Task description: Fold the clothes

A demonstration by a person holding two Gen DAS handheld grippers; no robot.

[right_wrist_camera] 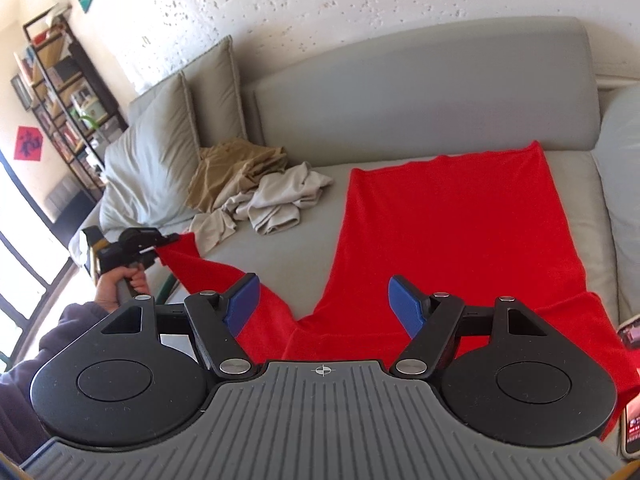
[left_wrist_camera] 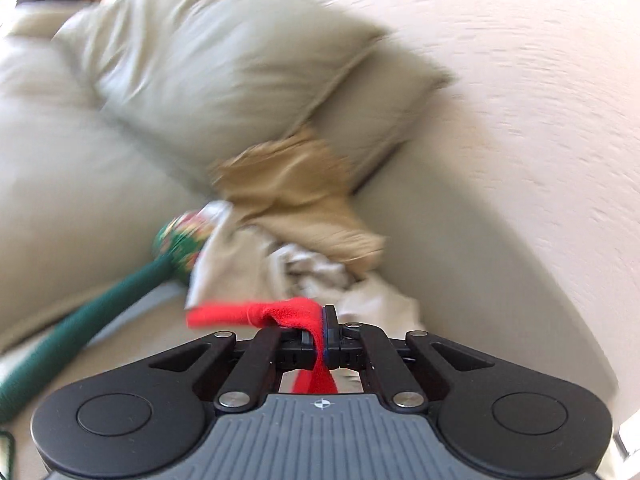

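A red garment (right_wrist_camera: 448, 224) lies spread on the grey sofa seat (right_wrist_camera: 288, 248), one part drawn out to the left. My left gripper (left_wrist_camera: 320, 330) is shut on an end of the red garment (left_wrist_camera: 280, 312); it also shows in the right wrist view (right_wrist_camera: 160, 246), held up at the sofa's left. My right gripper (right_wrist_camera: 324, 304) is open and empty above the near edge of the red garment, its blue pads (right_wrist_camera: 402, 304) apart.
A crumpled tan garment (right_wrist_camera: 236, 176) and a pale beige garment (right_wrist_camera: 276, 200) lie heaped on the seat by grey cushions (right_wrist_camera: 160, 152). A green patterned object (left_wrist_camera: 120, 296) lies near the pile. A bookshelf (right_wrist_camera: 60, 92) stands far left. A phone (right_wrist_camera: 632, 416) is at right.
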